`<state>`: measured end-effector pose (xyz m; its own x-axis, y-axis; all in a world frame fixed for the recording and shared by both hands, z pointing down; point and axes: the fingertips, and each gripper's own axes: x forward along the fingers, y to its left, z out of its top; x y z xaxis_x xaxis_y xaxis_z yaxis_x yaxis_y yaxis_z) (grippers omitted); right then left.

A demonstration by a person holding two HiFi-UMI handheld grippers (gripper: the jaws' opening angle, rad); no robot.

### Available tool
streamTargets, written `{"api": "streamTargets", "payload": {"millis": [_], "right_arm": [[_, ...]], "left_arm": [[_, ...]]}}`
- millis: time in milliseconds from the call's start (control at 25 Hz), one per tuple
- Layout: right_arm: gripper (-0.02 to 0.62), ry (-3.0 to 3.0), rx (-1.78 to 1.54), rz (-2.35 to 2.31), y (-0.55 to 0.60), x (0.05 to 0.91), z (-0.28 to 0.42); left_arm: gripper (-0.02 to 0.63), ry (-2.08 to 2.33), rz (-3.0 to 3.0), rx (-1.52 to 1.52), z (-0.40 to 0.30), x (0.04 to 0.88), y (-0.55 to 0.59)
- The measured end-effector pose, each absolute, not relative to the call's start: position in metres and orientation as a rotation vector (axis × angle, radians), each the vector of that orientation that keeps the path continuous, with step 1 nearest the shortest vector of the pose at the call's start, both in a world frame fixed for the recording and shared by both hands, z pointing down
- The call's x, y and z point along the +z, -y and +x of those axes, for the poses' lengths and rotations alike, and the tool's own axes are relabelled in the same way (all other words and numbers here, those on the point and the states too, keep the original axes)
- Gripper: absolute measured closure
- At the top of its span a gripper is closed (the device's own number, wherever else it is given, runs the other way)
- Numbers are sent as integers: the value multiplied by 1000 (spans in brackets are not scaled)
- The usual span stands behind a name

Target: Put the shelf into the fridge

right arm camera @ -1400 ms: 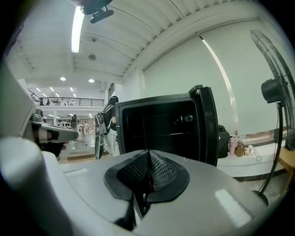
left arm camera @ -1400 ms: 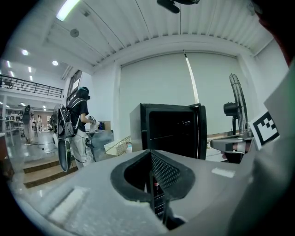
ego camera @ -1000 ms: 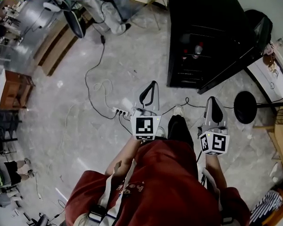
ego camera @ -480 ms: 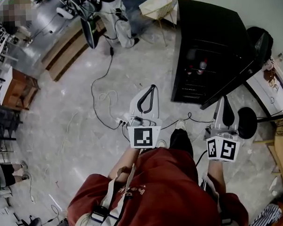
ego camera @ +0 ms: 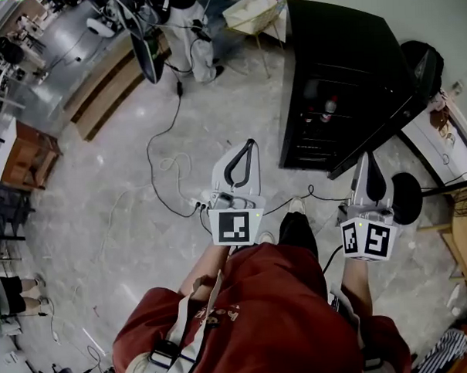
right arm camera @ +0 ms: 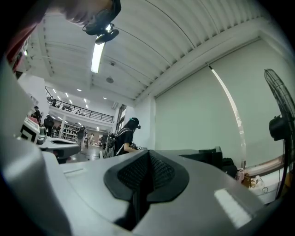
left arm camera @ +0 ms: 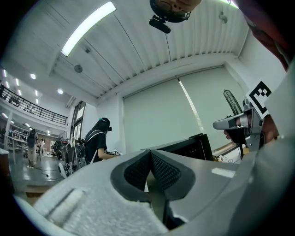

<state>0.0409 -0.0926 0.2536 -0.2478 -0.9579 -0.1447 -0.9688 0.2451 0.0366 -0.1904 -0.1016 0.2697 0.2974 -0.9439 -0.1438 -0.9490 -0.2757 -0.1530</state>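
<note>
Head view: the fridge at upper right has drawn nearer; left gripper and right gripper remain closed and empty, no shelf held yet.

Power strip with cable on grey floor; wooden cabinet far left; round black base right.

no legible text, labels or numbers, print on red shirt unreadable
</note>
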Motion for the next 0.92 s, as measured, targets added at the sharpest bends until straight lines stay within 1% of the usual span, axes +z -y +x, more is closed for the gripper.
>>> {"api": "streamTargets", "payload": {"millis": [920], "right_arm": [[600, -2401, 172, -1917, 96, 270, 43]], "left_arm": [[600, -1736, -2407, 31, -182, 281, 107]]}}
